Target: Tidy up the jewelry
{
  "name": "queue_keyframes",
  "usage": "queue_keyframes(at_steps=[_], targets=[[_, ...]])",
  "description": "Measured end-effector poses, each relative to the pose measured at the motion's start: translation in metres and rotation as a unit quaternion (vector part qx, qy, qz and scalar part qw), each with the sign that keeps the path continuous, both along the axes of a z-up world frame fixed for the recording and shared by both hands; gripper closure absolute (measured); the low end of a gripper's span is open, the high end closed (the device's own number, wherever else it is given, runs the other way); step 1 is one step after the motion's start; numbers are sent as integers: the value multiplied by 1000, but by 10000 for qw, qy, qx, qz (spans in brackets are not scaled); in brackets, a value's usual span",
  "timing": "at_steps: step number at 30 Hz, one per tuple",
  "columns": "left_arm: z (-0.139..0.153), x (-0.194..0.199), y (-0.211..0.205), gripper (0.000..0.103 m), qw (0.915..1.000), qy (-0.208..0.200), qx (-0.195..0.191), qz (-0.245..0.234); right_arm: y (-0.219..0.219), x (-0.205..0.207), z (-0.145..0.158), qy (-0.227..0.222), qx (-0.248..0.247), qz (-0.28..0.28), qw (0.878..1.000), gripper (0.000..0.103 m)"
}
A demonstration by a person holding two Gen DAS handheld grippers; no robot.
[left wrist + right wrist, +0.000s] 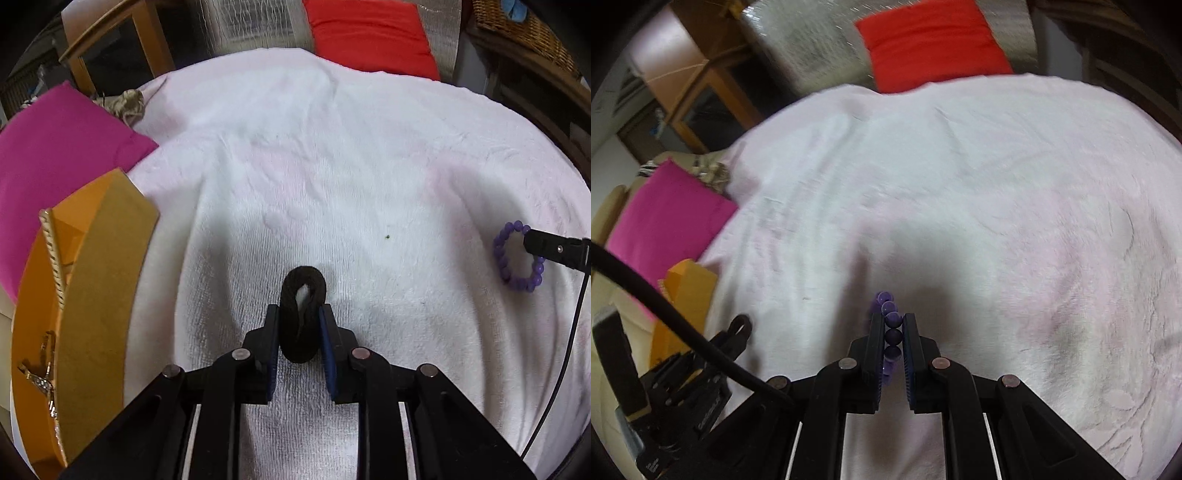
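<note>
Gripping a black hair band (303,314) at the lower centre of its frame, the left gripper (298,314) has its fingers pressed on the loop above the white towel (332,166). The right gripper (892,325) pinches a purple bead bracelet (891,325) at lower centre. An orange box (92,295) holding gold chains (55,258) sits at lower left.

Soft indoor light, fisheye-dark corners, right wrist view motion-blurred
</note>
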State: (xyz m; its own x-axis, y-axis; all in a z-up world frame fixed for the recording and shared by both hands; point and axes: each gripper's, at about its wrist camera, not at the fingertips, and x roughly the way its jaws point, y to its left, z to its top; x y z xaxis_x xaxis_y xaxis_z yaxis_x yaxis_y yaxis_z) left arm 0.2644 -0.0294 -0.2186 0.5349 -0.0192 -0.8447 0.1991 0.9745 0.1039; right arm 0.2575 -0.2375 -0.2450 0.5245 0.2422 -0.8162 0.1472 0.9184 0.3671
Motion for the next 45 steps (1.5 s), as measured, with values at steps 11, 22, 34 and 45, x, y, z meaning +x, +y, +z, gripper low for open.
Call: queue_keyframes(at_steps=[11,22,34,45], targets=[[2,4,23,47,9994,125,-316,-90,-2,12,-9,332,-174,87,9993,91],[9,-1,27,38,9984,64,-526,-197,0,14,-11,434,-245,116,9987,86],[-2,10,12,45,9993,-38,-371,7,-2,12,-13,395,-192,127,9990,86],[8,0,3,78,9992,-379,-91,-16,4,11,-10,341,-344,158,9987,87]])
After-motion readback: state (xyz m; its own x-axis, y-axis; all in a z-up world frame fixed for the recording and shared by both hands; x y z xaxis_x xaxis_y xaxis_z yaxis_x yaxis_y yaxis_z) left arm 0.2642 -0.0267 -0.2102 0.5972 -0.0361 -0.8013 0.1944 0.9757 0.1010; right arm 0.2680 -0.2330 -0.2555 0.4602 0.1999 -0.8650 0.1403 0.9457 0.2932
